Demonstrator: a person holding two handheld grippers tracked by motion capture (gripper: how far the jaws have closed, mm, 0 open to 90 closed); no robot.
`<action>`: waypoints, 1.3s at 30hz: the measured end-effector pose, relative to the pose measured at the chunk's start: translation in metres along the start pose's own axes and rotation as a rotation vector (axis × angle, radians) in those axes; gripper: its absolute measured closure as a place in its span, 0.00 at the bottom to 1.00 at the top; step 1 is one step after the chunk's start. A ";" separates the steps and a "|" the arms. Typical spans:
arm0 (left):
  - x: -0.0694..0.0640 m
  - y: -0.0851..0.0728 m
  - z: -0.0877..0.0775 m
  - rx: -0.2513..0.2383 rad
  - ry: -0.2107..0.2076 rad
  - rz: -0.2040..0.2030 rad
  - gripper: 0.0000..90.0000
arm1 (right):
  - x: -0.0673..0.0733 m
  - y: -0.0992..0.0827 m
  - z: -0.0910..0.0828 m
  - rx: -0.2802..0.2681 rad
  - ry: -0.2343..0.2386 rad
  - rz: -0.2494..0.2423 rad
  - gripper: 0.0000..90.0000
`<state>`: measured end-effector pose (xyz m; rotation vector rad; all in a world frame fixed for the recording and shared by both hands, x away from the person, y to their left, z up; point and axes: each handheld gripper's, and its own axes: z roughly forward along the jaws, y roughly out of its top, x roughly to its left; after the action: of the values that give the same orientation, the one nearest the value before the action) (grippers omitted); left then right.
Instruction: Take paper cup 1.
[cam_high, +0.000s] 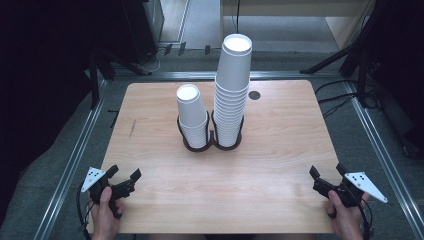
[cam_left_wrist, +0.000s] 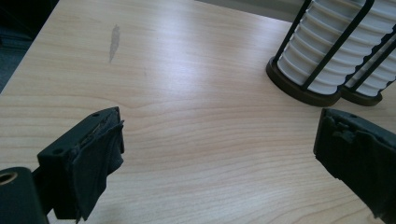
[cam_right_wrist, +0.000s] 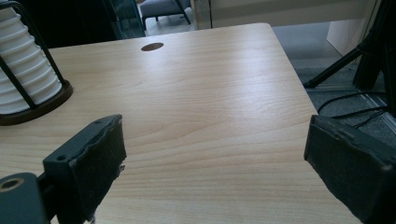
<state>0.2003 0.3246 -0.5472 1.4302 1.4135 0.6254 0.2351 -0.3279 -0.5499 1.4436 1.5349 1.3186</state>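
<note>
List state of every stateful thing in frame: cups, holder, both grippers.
Tall cup stack: upright in the holder's right ring, mouth up.
Short cup stack: upright in the left ring, mouth up.
Holder: standing mid-table, both rings filled.
Left gripper: jaws open, holding nothing.
Right gripper: jaws open, holding nothing.

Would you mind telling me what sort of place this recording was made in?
Probably a lab or studio set up for recording: a bare wooden table on grey carpet, dark stand legs and loose cables around it, and two cup stacks staged in a black holder.
</note>
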 end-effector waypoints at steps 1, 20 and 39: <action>-0.003 0.002 0.000 0.005 0.011 0.012 0.02 | 0.000 0.000 0.000 -0.001 0.002 0.001 0.06; -0.048 0.027 0.015 -0.024 -0.104 0.053 0.02 | 0.030 0.027 -0.006 -0.001 0.062 -0.021 0.06; -0.120 0.059 0.044 -0.041 -0.228 0.143 0.02 | 0.072 0.086 0.008 -0.026 0.139 -0.053 0.00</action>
<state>0.2425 0.2084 -0.4790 1.5275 1.1223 0.5585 0.2563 -0.2654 -0.4588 1.3099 1.6274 1.4266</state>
